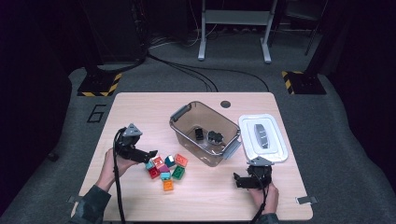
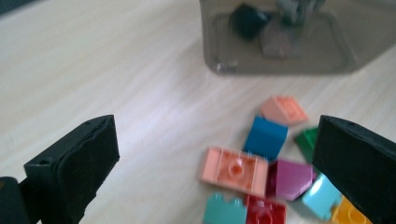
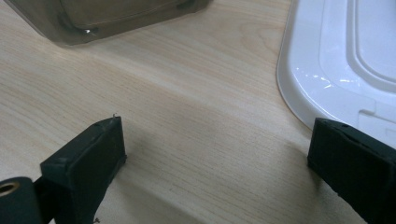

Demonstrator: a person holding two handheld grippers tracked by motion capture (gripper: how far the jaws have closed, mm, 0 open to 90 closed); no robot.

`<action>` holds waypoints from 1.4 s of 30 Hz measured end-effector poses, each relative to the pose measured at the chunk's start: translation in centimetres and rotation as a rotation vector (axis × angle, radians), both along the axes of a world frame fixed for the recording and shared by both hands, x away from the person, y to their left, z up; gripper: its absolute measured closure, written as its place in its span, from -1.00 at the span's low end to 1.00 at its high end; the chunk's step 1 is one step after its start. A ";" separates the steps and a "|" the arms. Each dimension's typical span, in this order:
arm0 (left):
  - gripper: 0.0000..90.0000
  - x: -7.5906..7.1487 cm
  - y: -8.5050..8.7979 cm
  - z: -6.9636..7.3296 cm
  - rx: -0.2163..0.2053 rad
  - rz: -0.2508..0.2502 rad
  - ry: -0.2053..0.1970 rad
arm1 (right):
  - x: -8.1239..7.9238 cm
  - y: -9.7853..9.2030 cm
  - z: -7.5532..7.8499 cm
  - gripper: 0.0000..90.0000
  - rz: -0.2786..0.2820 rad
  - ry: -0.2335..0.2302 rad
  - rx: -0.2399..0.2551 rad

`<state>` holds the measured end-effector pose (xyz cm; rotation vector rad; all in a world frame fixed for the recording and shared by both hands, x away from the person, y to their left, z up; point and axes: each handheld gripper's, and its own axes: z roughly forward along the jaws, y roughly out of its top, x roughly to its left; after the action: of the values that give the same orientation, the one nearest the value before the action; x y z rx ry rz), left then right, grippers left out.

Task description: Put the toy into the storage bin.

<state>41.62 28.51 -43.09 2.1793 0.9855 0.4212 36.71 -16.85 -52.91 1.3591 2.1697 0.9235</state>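
Note:
Several coloured toy bricks (image 1: pixel 166 168) lie in a loose pile left of centre on the table. My left gripper (image 1: pixel 150 154) stands open just left of the pile, its jaws wide apart over the salmon brick (image 2: pixel 235 170) and the magenta brick (image 2: pixel 292 178). A clear plastic bin (image 1: pixel 205 133) behind the pile holds a black piece (image 1: pixel 199 134) and a dark grey piece (image 1: pixel 215 136). My right gripper (image 1: pixel 239 181) hovers open above bare wood near the front right, with nothing between its jaws.
A white lid (image 1: pixel 263 137) lies flat to the right of the bin, and its rim (image 3: pixel 299 93) is close to my right jaw. The table's front edge runs just behind both hands. A round cable hole (image 1: pixel 225 104) sits at the back.

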 end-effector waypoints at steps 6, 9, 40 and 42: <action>-0.99 -0.3 0.9 -2.2 0.030 0.017 0.071 | 0.0 0.0 0.0 -0.93 0.000 0.000 0.000; -0.97 -0.4 1.2 -3.6 0.052 0.007 0.108 | 0.0 0.0 0.0 -0.93 -0.001 0.000 0.000; 0.27 -0.8 1.1 -5.3 0.051 0.013 0.157 | 0.0 0.1 0.0 -0.92 -0.015 -0.004 0.007; 0.26 -0.7 1.2 -5.3 0.046 0.009 0.169 | 0.0 0.1 0.0 -0.92 -0.016 -0.004 0.007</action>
<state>40.88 29.73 -48.42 2.2822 1.0865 0.2692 36.73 -16.79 -52.92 1.3743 2.1518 0.9280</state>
